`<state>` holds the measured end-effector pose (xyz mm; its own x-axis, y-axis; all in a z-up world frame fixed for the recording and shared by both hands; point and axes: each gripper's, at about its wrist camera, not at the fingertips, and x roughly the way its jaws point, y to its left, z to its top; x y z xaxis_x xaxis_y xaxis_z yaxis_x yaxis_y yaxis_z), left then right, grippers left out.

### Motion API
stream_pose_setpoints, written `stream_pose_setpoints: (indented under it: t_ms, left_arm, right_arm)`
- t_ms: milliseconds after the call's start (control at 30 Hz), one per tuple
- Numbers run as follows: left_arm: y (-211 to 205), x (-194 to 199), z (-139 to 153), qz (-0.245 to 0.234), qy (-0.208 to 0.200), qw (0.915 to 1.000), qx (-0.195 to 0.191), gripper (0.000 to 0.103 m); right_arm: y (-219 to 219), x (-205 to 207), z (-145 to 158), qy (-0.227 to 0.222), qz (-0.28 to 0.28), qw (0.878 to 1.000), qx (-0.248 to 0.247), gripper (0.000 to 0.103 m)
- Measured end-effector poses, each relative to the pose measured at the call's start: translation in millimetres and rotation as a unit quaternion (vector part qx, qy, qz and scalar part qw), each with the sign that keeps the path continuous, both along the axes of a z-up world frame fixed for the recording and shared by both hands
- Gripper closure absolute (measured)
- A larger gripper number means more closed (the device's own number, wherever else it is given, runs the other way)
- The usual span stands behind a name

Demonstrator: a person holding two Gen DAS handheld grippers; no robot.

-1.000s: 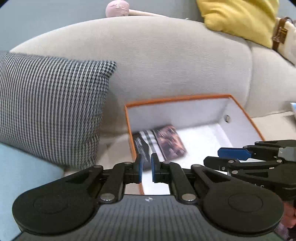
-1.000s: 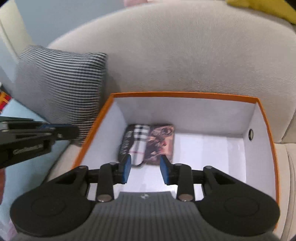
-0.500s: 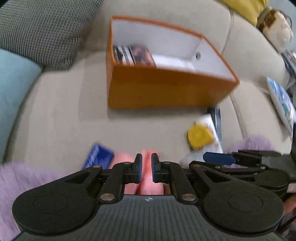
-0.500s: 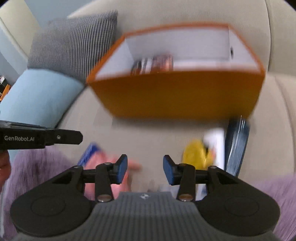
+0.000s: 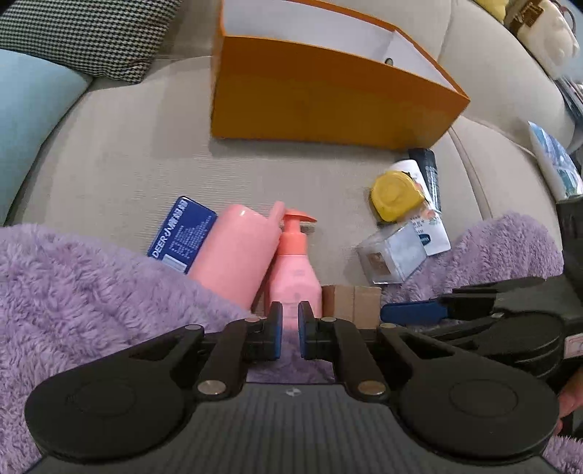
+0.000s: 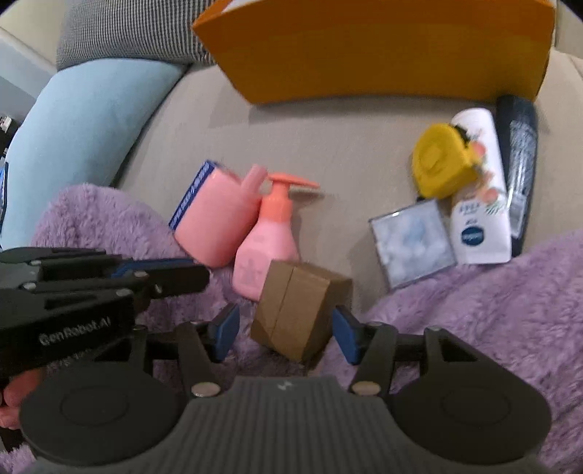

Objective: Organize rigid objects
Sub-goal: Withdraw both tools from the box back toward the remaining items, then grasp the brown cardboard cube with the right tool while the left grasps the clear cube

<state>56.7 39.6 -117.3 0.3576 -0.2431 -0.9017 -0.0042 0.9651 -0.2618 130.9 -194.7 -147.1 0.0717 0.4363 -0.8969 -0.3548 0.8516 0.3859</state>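
Observation:
An orange box [image 5: 328, 98] [image 6: 382, 54] stands at the back of the sofa seat. In front lie a pink pump bottle [image 5: 293, 269] [image 6: 267, 237], a pink container [image 5: 233, 251] [image 6: 215, 218], a blue card box [image 5: 182, 237], a brown carton [image 6: 298, 310] [image 5: 349, 304], a yellow tape measure [image 5: 395, 195] [image 6: 442, 164], a clear box [image 5: 391, 257] [image 6: 413, 242], a white tube [image 6: 479, 189] and a dark tube [image 6: 519, 160]. My right gripper [image 6: 286, 330] is open, its fingers on either side of the brown carton. My left gripper [image 5: 289, 330] is shut and empty, just before the pump bottle.
A purple fleece blanket [image 5: 91, 291] [image 6: 492, 310] covers the near side. A houndstooth cushion [image 5: 91, 32] and a light blue cushion [image 6: 83, 120] lie at the left. A book [image 5: 555, 160] lies at the right.
Both grippers have pulled back from over the orange box and tipped down toward the objects on the seat. The right gripper has opened wider and now straddles the brown carton.

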Motion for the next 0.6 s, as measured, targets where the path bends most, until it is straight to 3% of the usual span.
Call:
stream_pose_setpoints:
  t_ms: [233, 600]
  left_arm:
    - [8.4, -10.2, 3.7, 0.014, -0.013, 0.9998, -0.006, 0.090]
    - [6.9, -7.9, 1.9, 0.006, -0.018, 0.9997, -0.018, 0.088]
  right_arm:
    - [21.9, 2.9, -16.6, -0.022, 0.013, 0.999, -0.045, 0.043]
    - [6.2, 1.7, -15.2, -0.011, -0.020, 0.999, -0.038, 0.049]
